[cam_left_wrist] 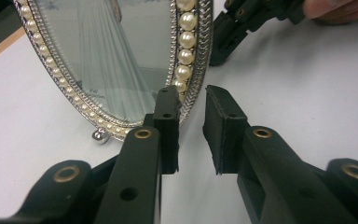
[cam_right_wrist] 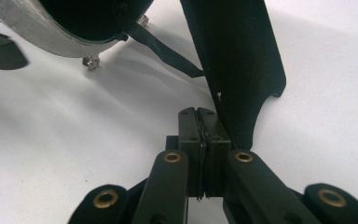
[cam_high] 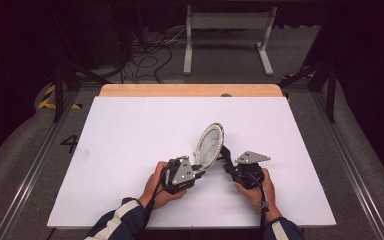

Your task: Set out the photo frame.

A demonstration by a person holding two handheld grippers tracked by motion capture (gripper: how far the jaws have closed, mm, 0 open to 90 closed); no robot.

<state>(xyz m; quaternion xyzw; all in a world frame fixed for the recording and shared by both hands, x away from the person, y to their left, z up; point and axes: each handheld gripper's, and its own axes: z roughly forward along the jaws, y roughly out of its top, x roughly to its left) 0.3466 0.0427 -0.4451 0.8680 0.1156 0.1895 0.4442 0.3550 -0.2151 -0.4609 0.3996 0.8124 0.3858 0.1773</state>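
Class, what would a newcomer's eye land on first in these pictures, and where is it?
The oval picture frame with its pearl rim stands out, upright near the middle of the white table. The left tongs are open right at its lower edge. The right tongs are shut behind it, beside its black back stand.

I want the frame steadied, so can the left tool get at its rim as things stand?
Probably yes: the left tool is open right at the frame's pearl rim, nothing between; the right tool sits behind the frame, off to the side.

A dark "4" (cam_high: 70, 143) is marked on the grey floor left of the table.
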